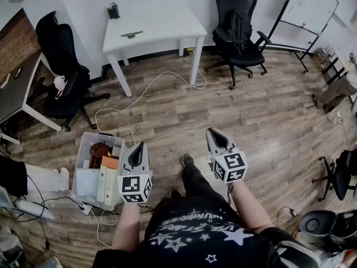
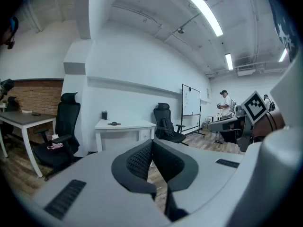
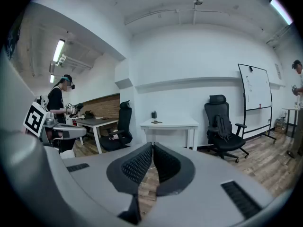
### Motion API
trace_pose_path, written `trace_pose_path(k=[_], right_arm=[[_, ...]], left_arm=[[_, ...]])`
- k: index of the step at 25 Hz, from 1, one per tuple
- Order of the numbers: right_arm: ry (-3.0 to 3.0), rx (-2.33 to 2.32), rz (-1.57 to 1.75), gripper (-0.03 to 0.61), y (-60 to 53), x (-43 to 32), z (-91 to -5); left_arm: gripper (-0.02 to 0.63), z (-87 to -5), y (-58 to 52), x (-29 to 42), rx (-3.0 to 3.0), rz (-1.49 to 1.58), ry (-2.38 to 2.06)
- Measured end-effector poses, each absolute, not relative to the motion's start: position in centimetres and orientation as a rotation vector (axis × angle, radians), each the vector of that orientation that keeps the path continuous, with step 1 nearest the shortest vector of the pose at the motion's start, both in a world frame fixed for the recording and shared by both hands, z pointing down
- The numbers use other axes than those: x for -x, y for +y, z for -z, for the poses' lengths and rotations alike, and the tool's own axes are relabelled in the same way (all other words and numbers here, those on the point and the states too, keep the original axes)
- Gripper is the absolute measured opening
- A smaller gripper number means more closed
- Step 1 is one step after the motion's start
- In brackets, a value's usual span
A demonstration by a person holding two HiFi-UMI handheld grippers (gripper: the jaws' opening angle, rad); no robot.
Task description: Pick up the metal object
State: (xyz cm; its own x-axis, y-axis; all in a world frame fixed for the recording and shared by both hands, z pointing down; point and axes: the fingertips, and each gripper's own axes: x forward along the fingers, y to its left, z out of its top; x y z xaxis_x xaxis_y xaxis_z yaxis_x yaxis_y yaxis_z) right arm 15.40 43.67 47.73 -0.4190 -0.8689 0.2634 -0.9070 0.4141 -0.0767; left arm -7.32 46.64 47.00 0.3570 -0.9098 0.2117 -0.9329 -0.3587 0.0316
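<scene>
Just past the person's dark star-printed shirt (image 1: 189, 230), the left gripper (image 1: 139, 147) and the right gripper (image 1: 212, 133) are hovering over the wood floor (image 1: 268, 116). Each one is showing its jaws pressed together with nothing between them. Both are pointing toward the far white bench (image 1: 167, 27), where the metal object (image 1: 131, 34) is lying near the left end, well apart from both grippers. A small dark container (image 1: 114, 10) is standing at the bench's far left corner. A clear plastic bin (image 1: 83, 144) of clutter is sitting on the floor just left of the left gripper.
</scene>
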Motion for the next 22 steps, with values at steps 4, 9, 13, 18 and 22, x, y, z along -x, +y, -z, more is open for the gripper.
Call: trace_pose_path(k=[4,9,13,18,22], right_arm=[[-2.492,-1.569,-0.320,0.051,43.4,-15.6,-47.8],[-2.498,-1.564,-0.338,0.051,43.3,-15.8,-48.1],[-2.505,-1.549,-0.361,0.051,43.1,-15.4,-48.7],[-2.514,-1.549,-0.367,0.051,42.5,-15.0,-49.2],[-2.531,-1.574,-0.353,0.051,40.8,-14.8,-49.0]], left_arm=[[0.017,-46.9,46.6,6.9,-2.460,-0.235,-1.693],[0.017,-47.1,46.9,6.7,-2.446,-0.243,-1.701],[0.017,-47.8,47.0,7.1,-2.421,-0.256,-1.702],[0.017,-48.5,46.8,7.1,-2.407,-0.269,-1.702],[0.017,-48.9,45.2,7.6,-2.393,-0.266,-1.708]])
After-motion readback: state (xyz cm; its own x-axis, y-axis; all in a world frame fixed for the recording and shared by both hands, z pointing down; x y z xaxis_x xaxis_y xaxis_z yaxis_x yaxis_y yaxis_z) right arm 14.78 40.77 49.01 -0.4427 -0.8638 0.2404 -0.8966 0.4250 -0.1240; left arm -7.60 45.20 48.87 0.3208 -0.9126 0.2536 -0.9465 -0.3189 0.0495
